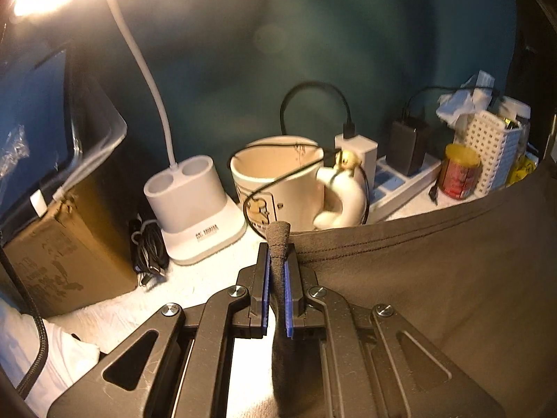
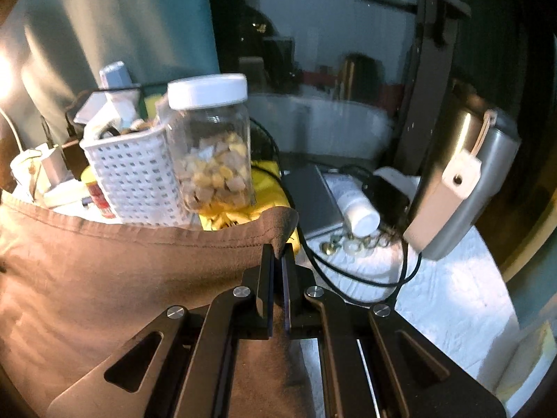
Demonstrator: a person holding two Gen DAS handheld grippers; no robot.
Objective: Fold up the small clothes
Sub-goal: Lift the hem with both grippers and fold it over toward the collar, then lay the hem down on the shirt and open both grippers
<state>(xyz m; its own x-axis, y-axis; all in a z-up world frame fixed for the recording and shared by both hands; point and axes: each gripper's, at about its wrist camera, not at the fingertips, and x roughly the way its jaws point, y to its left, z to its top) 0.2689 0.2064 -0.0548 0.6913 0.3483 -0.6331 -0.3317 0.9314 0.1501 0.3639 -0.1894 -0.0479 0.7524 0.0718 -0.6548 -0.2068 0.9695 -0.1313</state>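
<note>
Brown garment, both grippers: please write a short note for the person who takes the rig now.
Left gripper: shut on one corner of the brown garment.
Right gripper: shut on the other corner, at the stitched hem.
The cloth hangs stretched between the two, lifted in front of the mug, the white basket and the jar.
Done: both corners gripped and raised.
Left: no fold is visible yet; probably lay it on the white cloth surface and fold.

Brown garment (image 1: pixel 435 278) held up, stretched wide.
Stitched hem uppermost, left corner and right corner (image 2: pixel 282 226) each pinched, cloth hanging below.
</note>
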